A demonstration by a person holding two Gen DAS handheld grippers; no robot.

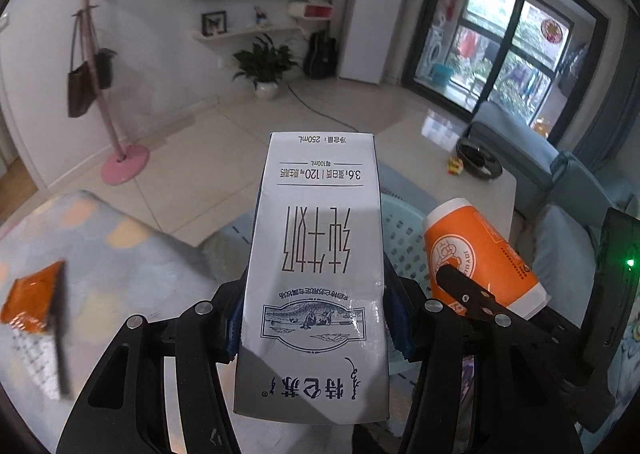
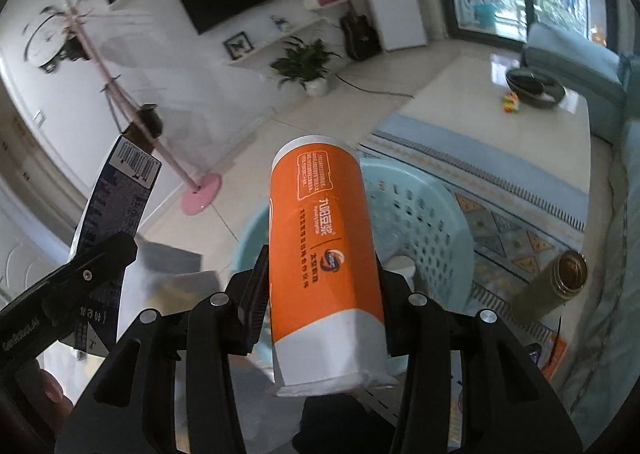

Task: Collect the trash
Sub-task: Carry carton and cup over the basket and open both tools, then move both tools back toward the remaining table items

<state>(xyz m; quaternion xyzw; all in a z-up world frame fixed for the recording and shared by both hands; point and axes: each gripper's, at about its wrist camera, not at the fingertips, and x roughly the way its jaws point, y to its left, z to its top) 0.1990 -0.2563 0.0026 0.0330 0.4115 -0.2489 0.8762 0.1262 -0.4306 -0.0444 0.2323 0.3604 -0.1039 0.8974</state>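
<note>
My left gripper is shut on a white 250 mL milk carton, held up in the air. My right gripper is shut on an orange and white paper cup. Both are held above a pale blue perforated plastic basket, which also shows in the left wrist view behind the carton. The cup appears at the right of the left wrist view. The carton's dark side with a barcode appears at the left of the right wrist view.
An orange snack wrapper lies on a patterned cloth at the left. A gold thermos lies on the patterned rug to the right. A low table holds a dark bowl and a small toy. A grey-blue sofa is at the right.
</note>
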